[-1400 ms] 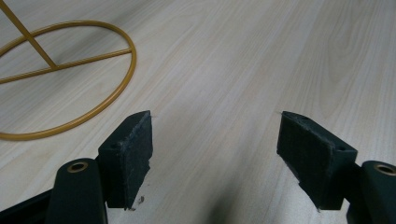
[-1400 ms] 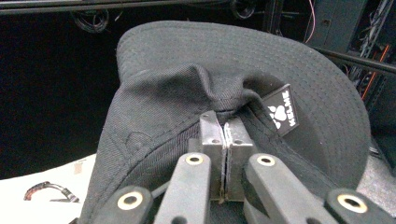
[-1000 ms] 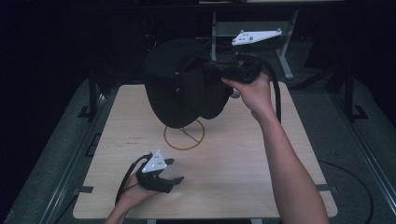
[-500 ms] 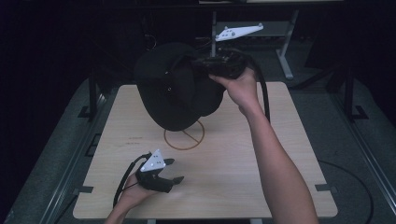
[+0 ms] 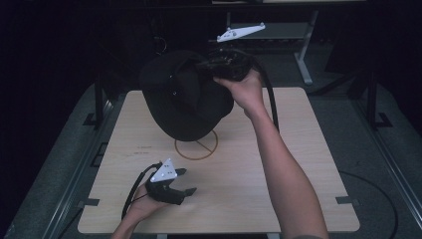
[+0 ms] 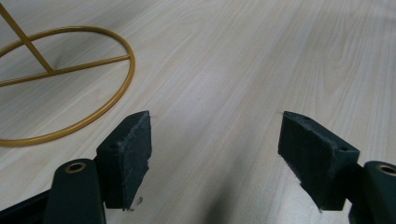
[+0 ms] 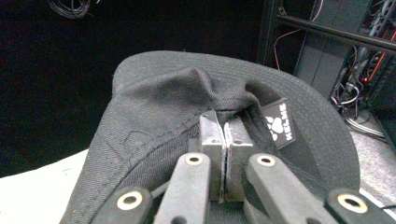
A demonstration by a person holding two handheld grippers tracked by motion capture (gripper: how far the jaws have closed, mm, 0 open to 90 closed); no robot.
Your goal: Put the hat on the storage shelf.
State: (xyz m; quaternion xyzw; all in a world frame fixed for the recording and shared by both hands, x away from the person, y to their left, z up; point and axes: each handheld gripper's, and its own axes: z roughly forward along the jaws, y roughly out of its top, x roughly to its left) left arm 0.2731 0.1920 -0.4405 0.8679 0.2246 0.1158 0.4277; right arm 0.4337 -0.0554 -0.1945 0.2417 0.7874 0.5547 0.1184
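Note:
A black fabric hat (image 5: 184, 99) hangs in the air over the far part of the wooden table (image 5: 298, 149). My right gripper (image 5: 209, 64) is shut on a fold of its cloth. In the right gripper view, the pads of that gripper (image 7: 225, 126) are pressed together on the hat (image 7: 159, 107), beside a small paw-print label (image 7: 279, 122). Under the hat, a gold wire ring (image 5: 196, 146) lies flat on the table. My left gripper (image 5: 186, 180) rests near the front edge, open and empty. In the left gripper view, that gripper (image 6: 215, 154) has its jaws wide apart, with the ring (image 6: 126, 60) ahead to the left.
A metal stand (image 5: 303, 55) rises behind the table at the back right. Dark rails run along both sides of the table. A rack with wires (image 7: 336, 60) sits beyond the hat in the right gripper view. The surroundings are dark.
My right hand has carried the hat to the left and a little farther from the person. The left gripper has stayed in place.

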